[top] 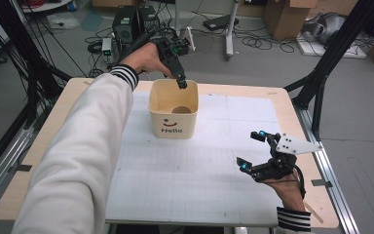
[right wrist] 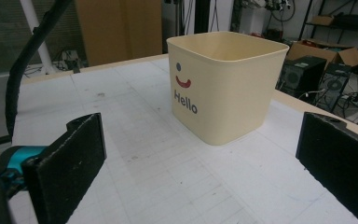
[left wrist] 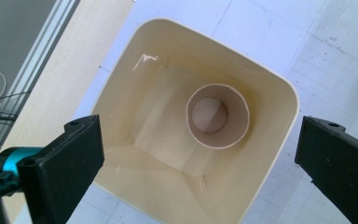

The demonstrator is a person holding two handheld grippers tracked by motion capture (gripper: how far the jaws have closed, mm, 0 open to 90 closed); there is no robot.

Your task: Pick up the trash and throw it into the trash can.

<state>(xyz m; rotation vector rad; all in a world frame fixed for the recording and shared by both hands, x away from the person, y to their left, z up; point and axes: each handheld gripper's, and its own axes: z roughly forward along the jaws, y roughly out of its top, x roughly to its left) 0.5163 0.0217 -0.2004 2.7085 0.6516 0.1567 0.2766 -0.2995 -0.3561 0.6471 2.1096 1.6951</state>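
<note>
Left hand-held gripper [top: 181, 84] hangs over the bin [top: 173, 127] w/ jaws wide open, nothing btwn them. Paper cup [left wrist: 218, 115] stands upright straight below it on the bin floor, axis vertical. Right hand-held gripper [top: 251, 150] also open, empty, well apart nearer the desk [top: 48, 146] edge. Bin walls crowd any reach.

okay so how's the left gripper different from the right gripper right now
The left gripper hangs over the cream bin, pointing down into it at the roll standing inside; the right gripper sits low near the table's right edge, aimed level at the bin's side. Both have their jaws wide open and empty.
</note>
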